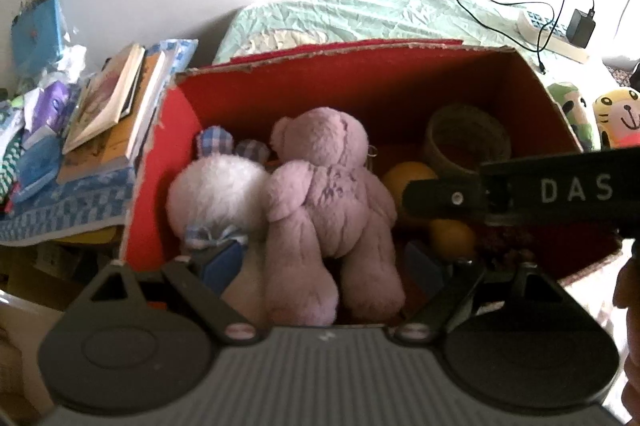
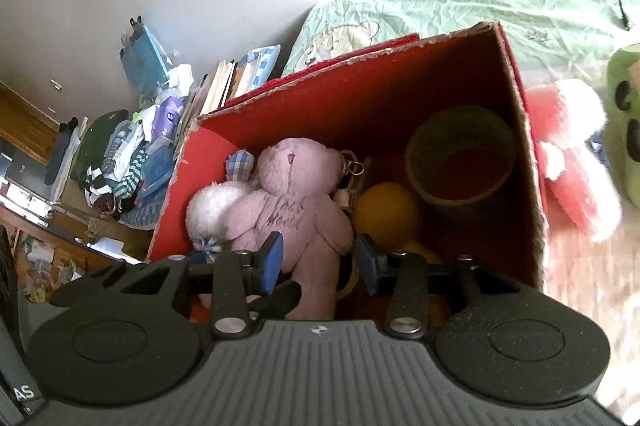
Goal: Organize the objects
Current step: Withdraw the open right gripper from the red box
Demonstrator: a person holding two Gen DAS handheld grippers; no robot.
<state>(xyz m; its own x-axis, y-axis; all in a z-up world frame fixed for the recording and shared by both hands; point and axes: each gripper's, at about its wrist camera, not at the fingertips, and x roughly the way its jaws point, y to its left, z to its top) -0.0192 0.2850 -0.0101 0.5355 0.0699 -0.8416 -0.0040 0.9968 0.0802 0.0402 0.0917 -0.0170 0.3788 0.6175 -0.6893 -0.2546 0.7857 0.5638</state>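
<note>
With both wrist cams looking down into it, the red cardboard box [image 1: 360, 82] [image 2: 360, 94] fills the middle of each view. Left to right:

- Outside the box, far left: pile of clothes [image 2: 116, 162], then a stack of books [image 1: 108, 110] [image 2: 224, 82] on a blue patterned cloth [image 1: 68, 202], close against the box's left wall.
- Inside, left end: white plush [image 1: 216, 194] [image 2: 218, 204] with plaid ears, lying against the left wall and touching the pink teddy bear [image 1: 332, 194] [image 2: 292, 202] beside it. Bear lies on its back, feet toward the cams.
- Left gripper [image 1: 324, 262]: jaws released, spread wide. Blue pads [image 1: 222, 262] sit either side of the bear's legs and the white plush; can't tell if either pad touches them.
- Right gripper [image 2: 318, 262]: jaws released, narrower gap. Bear's leg runs between the pads [image 2: 272, 260]; contact not clear. In the left cam its black body crosses in from the right edge, over the fruit.
- Right of the bear: orange [image 1: 412, 178] [image 2: 388, 214], a second smaller one [image 1: 452, 238] nearer the cams, partly hidden.
- Box right end: brown round container [image 1: 468, 138] [image 2: 460, 162], upright, open top, by the far right corner.
- Outside right: green plush [image 1: 572, 110] [image 2: 626, 118] and yellow plush [image 1: 618, 118] on the bed; a red-and-white plush [image 2: 568, 150] against the box's right wall.
- Behind: green bedsheet [image 1: 360, 14] [image 2: 460, 2], black charger and cable [image 1: 580, 22].
</note>
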